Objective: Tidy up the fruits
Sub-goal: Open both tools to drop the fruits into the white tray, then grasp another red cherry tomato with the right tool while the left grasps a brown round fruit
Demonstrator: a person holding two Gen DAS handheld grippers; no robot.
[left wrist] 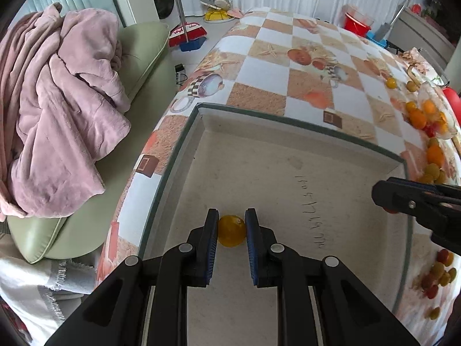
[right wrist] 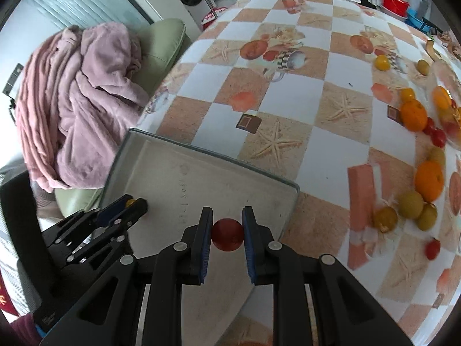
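While I hold both tools over the shallow, glass-rimmed tray (left wrist: 184, 132), my left gripper (left wrist: 231, 230) is clamped on a smooth round yellow fruit (left wrist: 231, 230). My right gripper (right wrist: 227, 227) pinches a glossy red tomato (right wrist: 227, 235) above the tray's right edge; loose fruits (right wrist: 415, 115) lie on the checkered tablecloth (right wrist: 288, 92).

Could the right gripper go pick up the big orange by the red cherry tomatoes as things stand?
Probably not yet: the right gripper is shut on a red tomato over the tray. The path to the orange across the table looks free otherwise.
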